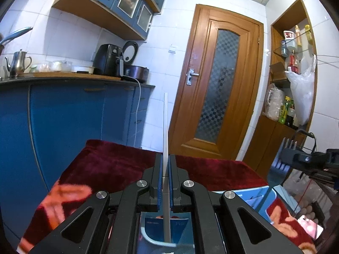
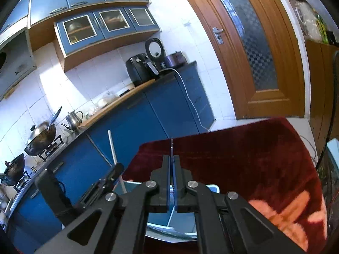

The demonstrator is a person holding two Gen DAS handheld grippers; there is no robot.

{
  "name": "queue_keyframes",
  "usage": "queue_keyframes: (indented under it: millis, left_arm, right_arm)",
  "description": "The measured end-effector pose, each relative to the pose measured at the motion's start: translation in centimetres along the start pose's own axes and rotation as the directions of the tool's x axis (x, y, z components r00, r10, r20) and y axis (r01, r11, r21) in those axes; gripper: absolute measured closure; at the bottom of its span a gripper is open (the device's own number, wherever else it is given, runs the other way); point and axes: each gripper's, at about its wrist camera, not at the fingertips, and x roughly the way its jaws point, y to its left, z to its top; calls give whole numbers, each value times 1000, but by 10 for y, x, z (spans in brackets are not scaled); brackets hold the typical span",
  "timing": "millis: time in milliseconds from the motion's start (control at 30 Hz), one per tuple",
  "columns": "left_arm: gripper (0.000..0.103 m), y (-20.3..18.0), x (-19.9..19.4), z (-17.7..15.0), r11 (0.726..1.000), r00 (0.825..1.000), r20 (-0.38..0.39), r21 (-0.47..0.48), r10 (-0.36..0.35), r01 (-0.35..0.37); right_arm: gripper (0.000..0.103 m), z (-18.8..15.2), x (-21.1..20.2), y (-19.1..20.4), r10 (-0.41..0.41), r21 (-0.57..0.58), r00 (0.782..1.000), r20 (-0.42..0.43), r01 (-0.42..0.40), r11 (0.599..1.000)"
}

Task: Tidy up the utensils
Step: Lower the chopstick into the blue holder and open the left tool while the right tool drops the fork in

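Note:
My left gripper (image 1: 166, 158) is shut on a long white utensil handle (image 1: 165, 127) that stands upright between the fingers; its lower end reaches a pale blue container (image 1: 254, 194) below. My right gripper (image 2: 172, 158) is shut on a thin metal utensil (image 2: 171, 146), seen edge-on, its tip poking up past the fingertips. In the left wrist view the right gripper (image 1: 300, 158) shows at the right with metal fork tines (image 1: 289, 144) above it. In the right wrist view the left gripper (image 2: 110, 175) and the white handle (image 2: 112, 148) show at lower left.
A dark red patterned cloth (image 1: 110, 165) covers the table below both grippers. Blue kitchen cabinets (image 1: 74, 122) with a worktop, air fryer (image 1: 108, 60) and kettle (image 1: 18, 63) stand to the left. A wooden door (image 1: 218, 80) is ahead. Shelves with bottles (image 1: 292, 63) are at right.

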Motion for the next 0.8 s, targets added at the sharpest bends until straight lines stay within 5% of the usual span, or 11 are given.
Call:
queue_keyframes:
  millis: [800]
  left_arm:
    - [92,10,-52,13,1000,995,-97,8,18,-17]
  right_arm:
    - [83,-12,-56,13,-19,-32,998,55,21,999]
